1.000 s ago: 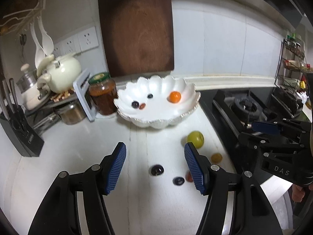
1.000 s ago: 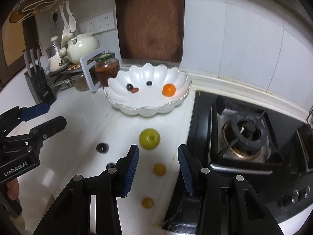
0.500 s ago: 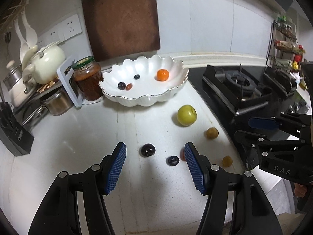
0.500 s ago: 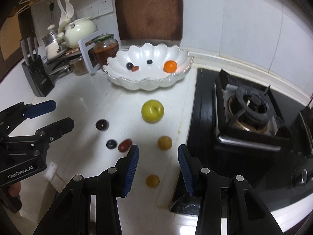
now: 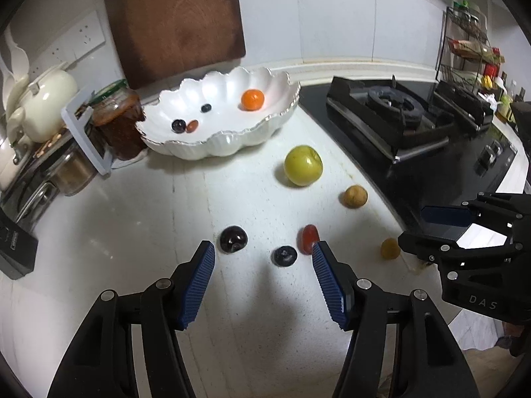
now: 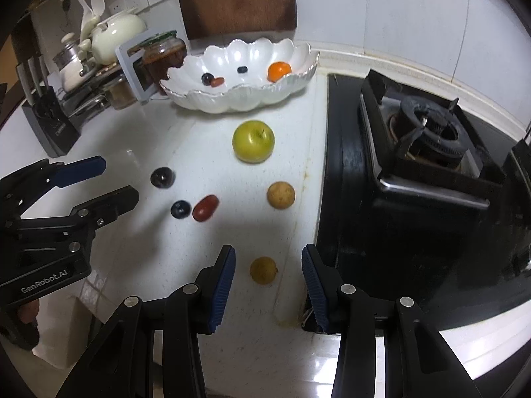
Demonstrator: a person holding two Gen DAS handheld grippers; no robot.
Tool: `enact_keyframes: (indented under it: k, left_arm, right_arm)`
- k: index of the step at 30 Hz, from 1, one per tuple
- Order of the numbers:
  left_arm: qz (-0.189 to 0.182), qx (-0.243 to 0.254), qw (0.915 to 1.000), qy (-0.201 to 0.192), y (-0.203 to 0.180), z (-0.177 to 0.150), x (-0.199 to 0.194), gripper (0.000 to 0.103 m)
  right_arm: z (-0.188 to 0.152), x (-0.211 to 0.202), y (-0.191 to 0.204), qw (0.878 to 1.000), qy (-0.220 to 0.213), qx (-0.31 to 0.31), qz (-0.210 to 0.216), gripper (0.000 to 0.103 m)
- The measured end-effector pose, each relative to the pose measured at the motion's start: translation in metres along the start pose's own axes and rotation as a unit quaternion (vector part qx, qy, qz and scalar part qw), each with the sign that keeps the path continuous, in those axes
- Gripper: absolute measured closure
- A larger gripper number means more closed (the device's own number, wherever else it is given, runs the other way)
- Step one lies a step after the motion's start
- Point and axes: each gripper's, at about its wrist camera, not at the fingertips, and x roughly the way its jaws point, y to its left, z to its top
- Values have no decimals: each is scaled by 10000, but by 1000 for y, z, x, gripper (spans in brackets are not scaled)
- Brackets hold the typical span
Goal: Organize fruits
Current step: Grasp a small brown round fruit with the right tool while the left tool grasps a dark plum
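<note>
A white scalloped bowl (image 5: pixel 229 139) (image 6: pixel 239 102) holds an orange (image 5: pixel 252 99), a blueberry, a dark cherry and a small red fruit. On the white counter lie a green apple (image 5: pixel 303 165) (image 6: pixel 253 141), a dark cherry (image 5: pixel 233 239) (image 6: pixel 162 177), a blueberry (image 5: pixel 285 256) (image 6: pixel 180 209), a red date (image 5: pixel 308 238) (image 6: pixel 205 207) and two brown longans (image 5: pixel 355 196) (image 6: pixel 263 270). My left gripper (image 5: pixel 264 255) hangs open above the blueberry and cherry. My right gripper (image 6: pixel 268 260) stands open with the near longan between its fingers, untouched.
A black gas stove (image 6: pixel 424 152) borders the counter on the right. A wooden cutting board (image 5: pixel 172 16) leans on the wall behind the bowl. A jar (image 5: pixel 116 122), teapot (image 5: pixel 39 102), rack and knife block (image 6: pixel 49 122) crowd the left.
Both grippers have sunk toward the counter and tilted downward. The loose fruit now lies closer to the fingers. Neither gripper's opening has changed.
</note>
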Motion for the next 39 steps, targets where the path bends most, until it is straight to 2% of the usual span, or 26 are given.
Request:
enact_keyframes:
  k: [23,32,39]
  left_arm:
    - [-541,302,9971,436,0,-12,59,53]
    - [-586,321,9965,507,1,-14,71,61]
    - [-653,204,9964,508,1,-12,75,67]
  right_arm:
    - [-10,29,5,9989,345,322,-28,60]
    - [-9,34,4,9985,400,364,-15,61]
    - [-10,38,3,9982,442,399,12,68]
